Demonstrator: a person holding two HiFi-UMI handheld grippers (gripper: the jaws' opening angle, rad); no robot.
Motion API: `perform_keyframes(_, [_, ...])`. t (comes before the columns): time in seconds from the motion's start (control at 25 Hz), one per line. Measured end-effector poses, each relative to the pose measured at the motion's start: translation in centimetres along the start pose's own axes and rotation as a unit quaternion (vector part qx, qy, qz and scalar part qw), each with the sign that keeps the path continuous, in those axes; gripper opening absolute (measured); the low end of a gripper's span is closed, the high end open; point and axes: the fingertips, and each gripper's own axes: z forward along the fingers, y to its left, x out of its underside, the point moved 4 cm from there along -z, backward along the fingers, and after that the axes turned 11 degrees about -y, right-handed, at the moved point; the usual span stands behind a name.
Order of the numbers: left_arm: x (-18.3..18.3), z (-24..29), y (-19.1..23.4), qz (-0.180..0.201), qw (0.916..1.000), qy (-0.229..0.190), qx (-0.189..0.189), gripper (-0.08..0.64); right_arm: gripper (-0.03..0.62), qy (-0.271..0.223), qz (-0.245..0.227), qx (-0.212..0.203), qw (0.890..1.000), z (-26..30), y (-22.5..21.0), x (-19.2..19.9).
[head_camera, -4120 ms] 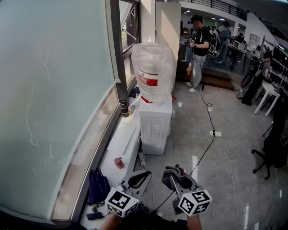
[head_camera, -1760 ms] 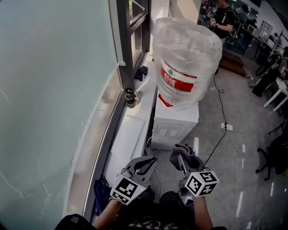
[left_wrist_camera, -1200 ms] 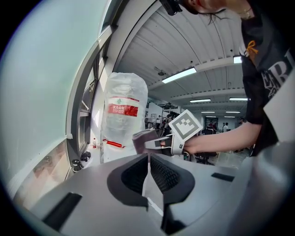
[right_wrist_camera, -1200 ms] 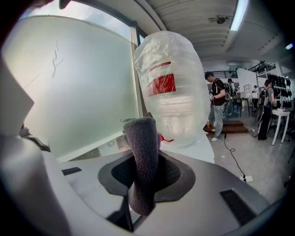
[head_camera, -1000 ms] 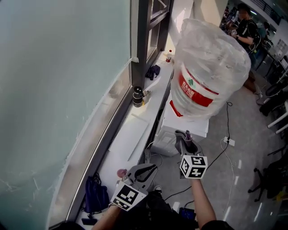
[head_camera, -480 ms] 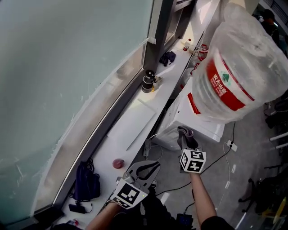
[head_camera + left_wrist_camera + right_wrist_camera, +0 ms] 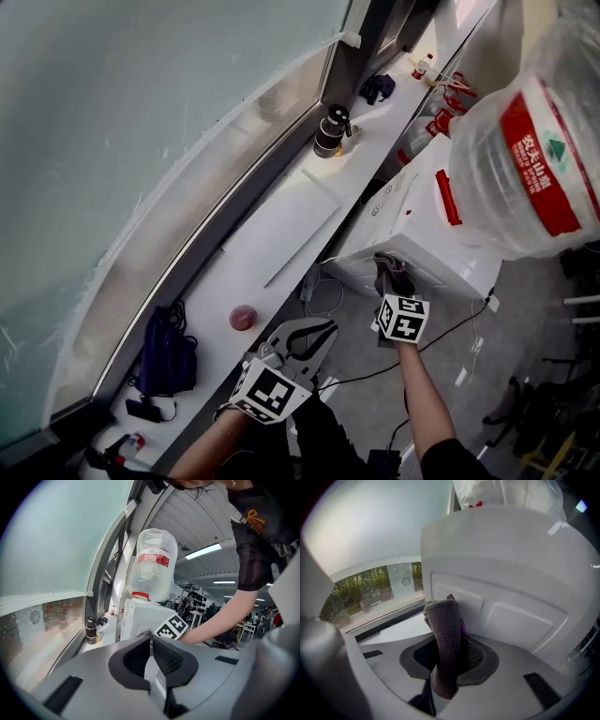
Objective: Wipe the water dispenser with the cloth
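The white water dispenser (image 7: 419, 220) stands beside the window ledge, with a plastic-wrapped bottle (image 7: 530, 159) with a red label on top. My right gripper (image 7: 391, 283) is shut on a grey-brown cloth (image 7: 393, 266), and the cloth's tip rests against the dispenser's near panel. In the right gripper view the cloth (image 7: 443, 634) stands up between the jaws, right in front of the ribbed white panel (image 7: 506, 606). My left gripper (image 7: 325, 330) hangs lower and to the left, shut with nothing in it; its tips meet in the left gripper view (image 7: 151, 638).
A long white ledge (image 7: 272, 253) runs under the window. On it are a dark flask (image 7: 330, 131), a flat white board (image 7: 302, 230), a pink round thing (image 7: 243, 317) and a dark blue bag (image 7: 167, 349). Cables (image 7: 450, 323) lie on the floor by the dispenser.
The view has closed in on the dispenser. My right gripper has carried the cloth forward until it touches the dispenser's panel. The left gripper has stayed low and shut.
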Motion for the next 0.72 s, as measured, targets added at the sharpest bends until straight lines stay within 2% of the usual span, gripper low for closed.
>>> perform_keyframes(0.28, [4.0,-0.1,2.5,-0.008,0.9998,-0.002,-0.018,0.023,0.104,0.033,-0.045,-0.002,0.998,5.2,0.9,6.6])
perform_keyframes(0.72, [8.3,-0.1,5.3,-0.017,0.9987,0.005,-0.048,0.023,0.103,0.104,-0.047,0.013,0.993,12.6,3.4,16.8])
